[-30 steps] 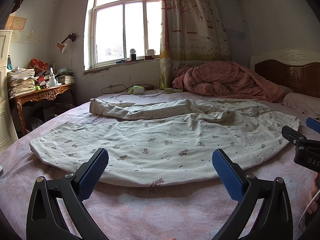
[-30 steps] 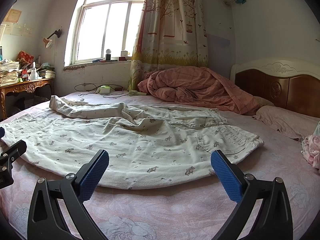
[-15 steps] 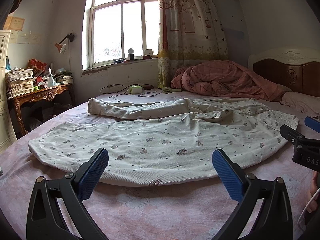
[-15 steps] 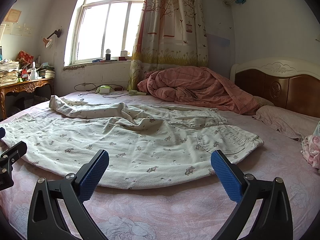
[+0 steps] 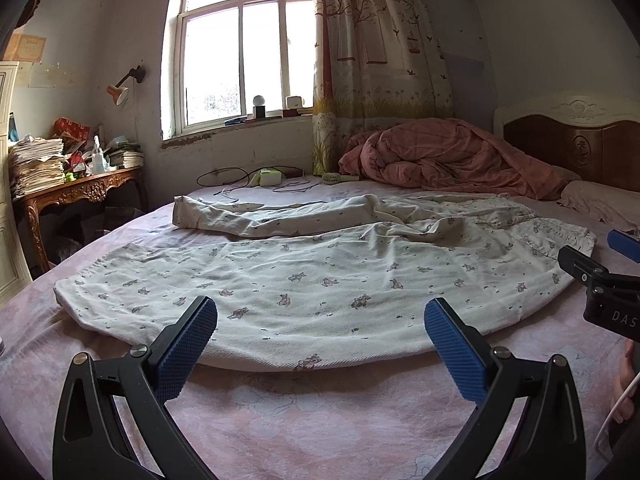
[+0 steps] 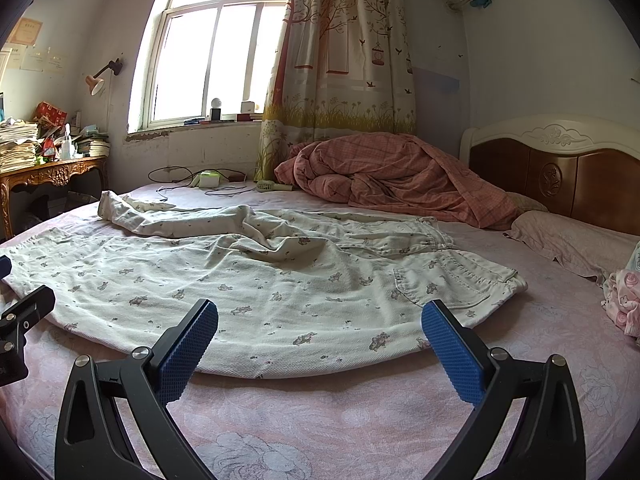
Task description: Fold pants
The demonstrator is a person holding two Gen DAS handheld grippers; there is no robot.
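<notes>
Cream pants [image 5: 320, 280] with a small bear print lie spread across the pink bed, legs to the left, waistband and back pocket to the right [image 6: 444, 284]. The far leg is rumpled and twisted toward the window. My left gripper [image 5: 320, 340] hovers open above the near leg's front edge, nothing between its blue pads. My right gripper [image 6: 320, 338] is open too, over the near edge closer to the waist. Each gripper shows at the side of the other's view.
A pink quilt [image 6: 400, 176] is heaped at the back by the wooden headboard [image 6: 560, 168], with a pillow [image 6: 568, 240] in front of it. Cables, a green box and a hair dryer [image 5: 340, 178] lie near the window. A cluttered wooden desk [image 5: 80, 188] stands left.
Both grippers stay open and hold nearly still; the left view drifted very slightly. The pants have not moved.
</notes>
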